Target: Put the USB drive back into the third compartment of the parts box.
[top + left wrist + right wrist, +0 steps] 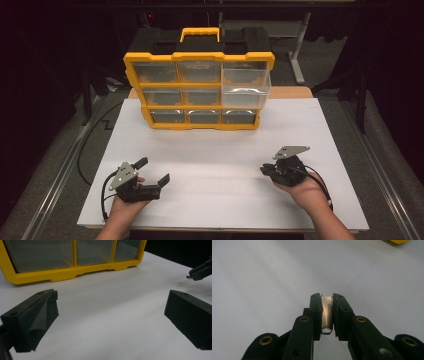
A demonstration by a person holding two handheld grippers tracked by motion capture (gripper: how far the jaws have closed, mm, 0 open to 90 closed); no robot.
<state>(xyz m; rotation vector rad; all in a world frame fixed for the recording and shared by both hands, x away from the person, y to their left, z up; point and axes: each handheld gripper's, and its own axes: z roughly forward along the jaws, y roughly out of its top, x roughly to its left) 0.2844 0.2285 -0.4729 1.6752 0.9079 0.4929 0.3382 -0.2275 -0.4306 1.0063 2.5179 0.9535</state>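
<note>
The right tool (327,315) is clamped on an eraser (327,312), held lengthwise between the pads, low over the tabletop (220,150) near its front right corner. The drawer cabinet (199,80) stands ahead at the far edge, its pulled-out drawer (246,87) nearer this hand. The left tool (150,175) is wide open and empty.

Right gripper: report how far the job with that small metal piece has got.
Done: the right gripper is shut on the small metal piece, marked ERAZER, and one drawer of the yellow organizer already stands pulled out. In hand: the piece is held above the white table, well short of the organizer. Left, probably: carrying it to the open drawer and releasing it. The left gripper waits open and empty.
</note>
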